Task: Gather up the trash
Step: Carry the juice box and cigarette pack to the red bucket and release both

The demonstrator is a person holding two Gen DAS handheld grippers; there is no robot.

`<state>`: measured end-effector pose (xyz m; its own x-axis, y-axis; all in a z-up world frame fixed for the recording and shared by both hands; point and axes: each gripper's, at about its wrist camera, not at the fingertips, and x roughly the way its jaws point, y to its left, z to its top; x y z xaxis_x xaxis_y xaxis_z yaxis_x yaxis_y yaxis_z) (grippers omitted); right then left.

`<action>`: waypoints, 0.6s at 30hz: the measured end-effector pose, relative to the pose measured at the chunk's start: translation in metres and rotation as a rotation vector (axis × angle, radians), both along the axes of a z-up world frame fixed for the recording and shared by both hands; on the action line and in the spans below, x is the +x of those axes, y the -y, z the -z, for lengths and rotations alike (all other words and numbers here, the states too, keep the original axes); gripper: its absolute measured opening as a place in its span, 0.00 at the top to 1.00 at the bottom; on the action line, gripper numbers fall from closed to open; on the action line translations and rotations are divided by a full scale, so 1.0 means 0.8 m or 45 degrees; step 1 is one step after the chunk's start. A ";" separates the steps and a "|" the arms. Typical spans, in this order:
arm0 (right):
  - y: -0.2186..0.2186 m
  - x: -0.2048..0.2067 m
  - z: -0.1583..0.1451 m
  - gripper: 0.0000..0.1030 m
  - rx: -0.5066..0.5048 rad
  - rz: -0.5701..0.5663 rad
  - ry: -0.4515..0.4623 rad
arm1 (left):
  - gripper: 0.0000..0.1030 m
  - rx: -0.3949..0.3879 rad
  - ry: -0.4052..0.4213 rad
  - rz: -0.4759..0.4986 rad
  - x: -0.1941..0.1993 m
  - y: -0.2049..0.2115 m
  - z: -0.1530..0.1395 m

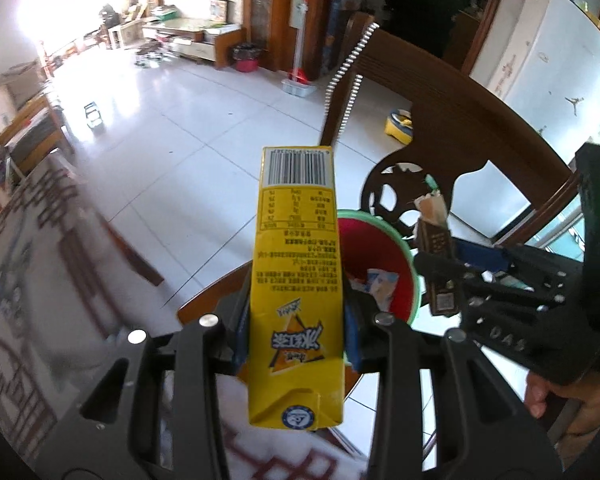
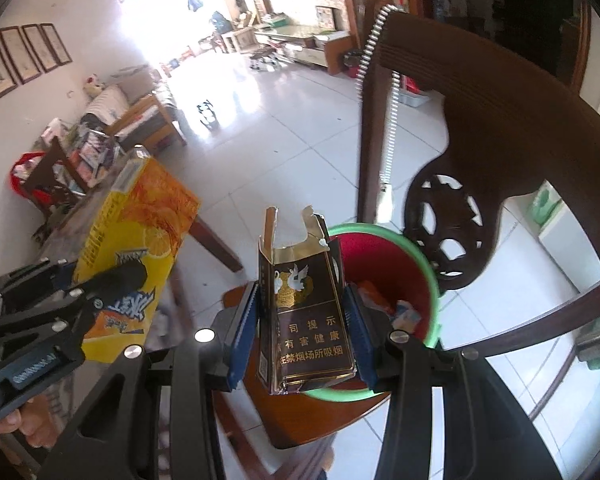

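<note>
Yellow drink carton (image 1: pixel 296 280) sits clamped in the left claw (image 1: pixel 296 316), torn cigarette pack (image 2: pixel 306 312) in the right claw (image 2: pixel 306 320); both are held toward the red bin (image 2: pixel 384 264), likely for dropping.

Daylight floods in from the far windows (image 1: pixel 80 0), blowing out the upper left and glaring off the white floor tiles (image 2: pixel 260 92). Fisheye bending curves the edges; the tablecloth (image 1: pixel 32 272) is motion-blurred, corners vignetted dark.
</note>
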<state>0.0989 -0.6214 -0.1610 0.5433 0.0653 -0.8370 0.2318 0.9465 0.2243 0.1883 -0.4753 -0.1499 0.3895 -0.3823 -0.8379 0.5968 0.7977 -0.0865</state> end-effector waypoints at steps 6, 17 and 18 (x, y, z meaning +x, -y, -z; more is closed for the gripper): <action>0.030 0.004 0.025 0.59 -0.016 0.059 -0.046 | 0.66 0.034 -0.030 0.052 0.021 0.040 0.025; 0.050 0.014 0.048 0.56 -0.013 0.094 -0.081 | 0.61 0.035 -0.111 0.117 0.037 0.082 0.061; 0.051 0.014 0.049 0.55 -0.014 0.098 -0.085 | 0.56 0.033 -0.114 0.118 0.039 0.084 0.062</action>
